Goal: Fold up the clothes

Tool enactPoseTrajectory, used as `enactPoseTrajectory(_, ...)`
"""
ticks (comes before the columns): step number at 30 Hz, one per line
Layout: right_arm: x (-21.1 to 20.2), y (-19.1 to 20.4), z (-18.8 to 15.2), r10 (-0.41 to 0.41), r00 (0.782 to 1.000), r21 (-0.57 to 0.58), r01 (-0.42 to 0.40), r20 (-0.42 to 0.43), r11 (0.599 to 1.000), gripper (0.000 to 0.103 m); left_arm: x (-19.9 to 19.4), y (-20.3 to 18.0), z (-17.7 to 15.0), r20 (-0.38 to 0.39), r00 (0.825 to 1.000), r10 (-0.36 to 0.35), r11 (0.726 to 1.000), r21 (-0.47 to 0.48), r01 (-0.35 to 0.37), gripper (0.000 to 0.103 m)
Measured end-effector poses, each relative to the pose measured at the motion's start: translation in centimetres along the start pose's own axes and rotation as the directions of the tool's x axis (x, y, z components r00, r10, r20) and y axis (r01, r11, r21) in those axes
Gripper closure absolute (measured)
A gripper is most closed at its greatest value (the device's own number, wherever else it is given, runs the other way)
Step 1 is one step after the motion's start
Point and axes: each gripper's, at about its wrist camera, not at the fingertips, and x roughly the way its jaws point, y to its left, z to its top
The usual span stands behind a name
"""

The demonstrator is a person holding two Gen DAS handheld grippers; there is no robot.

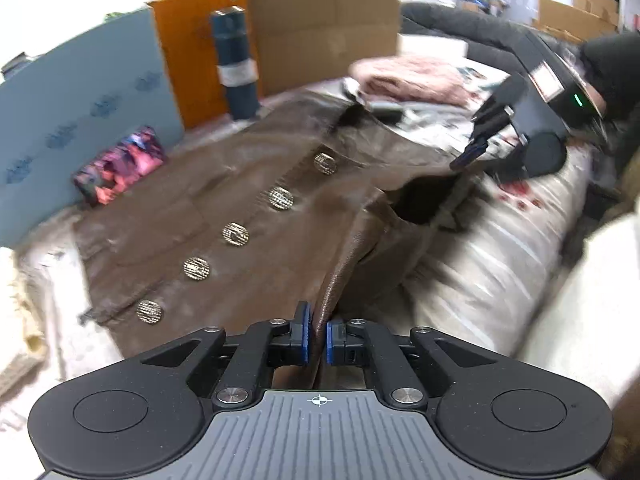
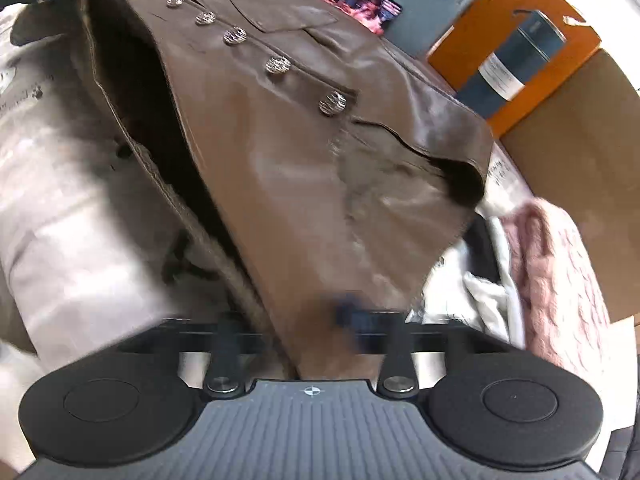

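A brown leather jacket [image 1: 248,184] with a row of several silver buttons [image 1: 236,234] lies spread on a pale, shiny bed cover [image 1: 500,248]. My left gripper [image 1: 318,338] is shut on a raised edge of the jacket, and the leather fold runs down between its blue pads [image 1: 306,334]. My right gripper [image 1: 468,156] holds the far edge near the collar, lifting it off the cover. In the right wrist view the jacket [image 2: 300,168] drapes down into the blurred right gripper [image 2: 320,332], which is shut on the leather. The dark lining [image 2: 132,92] shows under the lifted side.
A pink knitted garment [image 2: 560,272] and white clothes [image 2: 484,300] are piled beside the jacket. At the cover's far edge stand a dark blue cylinder [image 1: 236,64], an orange box [image 1: 188,52], a cardboard box [image 1: 328,28], a colourful pink box [image 1: 120,166] and a blue panel [image 1: 80,100].
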Motion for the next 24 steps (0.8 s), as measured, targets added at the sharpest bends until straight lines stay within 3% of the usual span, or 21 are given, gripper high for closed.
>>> enactPoseTrajectory(3,-1.4,-1.0,-0.3,0.167,0.982,-0.008,-0.169,-0.087,0.986,0.099,-0.1,-0.3,-0.2,-0.089,0.99,-0.107,0.993,0.038,0.111,0.098)
enactPoseTrajectory(5,-2.2,-1.6,-0.3,0.215,0.973,0.016,-0.214,-0.087,0.977,0.099,-0.2,0.4,0.2,-0.118,0.983,-0.142,0.988,0.043,0.148,0.098)
enactPoseTrajectory(7,-2.9,-2.9,0.3,0.229,0.972,0.05,-0.226,-0.056,0.973,0.099,-0.9,1.5,1.3,-0.07,0.992,-0.103,0.993,0.05,0.106,0.098)
enactPoseTrajectory(9,-3.9,-4.6,1.6,0.217,0.976,0.1,-0.218,0.018,0.971,0.099,-1.8,2.8,3.1,0.006,1.0,-0.011,0.997,0.074,0.011,0.098)
enactPoseTrajectory(11,-5.1,-6.7,2.8,0.192,0.976,0.147,-0.207,0.107,0.967,0.099,-2.3,4.2,5.0,0.077,0.995,0.069,0.992,0.1,-0.076,0.098)
enactPoseTrajectory(15,-6.3,-10.2,4.9,0.135,0.966,0.18,-0.176,0.221,0.968,0.099,-1.4,7.2,8.6,0.149,0.978,0.143,0.976,0.144,-0.165,0.098)
enactPoseTrajectory(18,-6.0,-12.7,6.4,0.107,0.958,0.187,-0.161,0.268,0.969,0.099,0.1,9.3,11.2,0.16,0.972,0.17,0.966,0.167,-0.197,0.098)
enactPoseTrajectory(24,-2.9,-16.6,8.9,0.097,0.96,0.221,-0.158,0.261,0.962,0.099,4.3,12.7,14.6,0.126,0.976,0.176,0.963,0.181,-0.198,0.097)
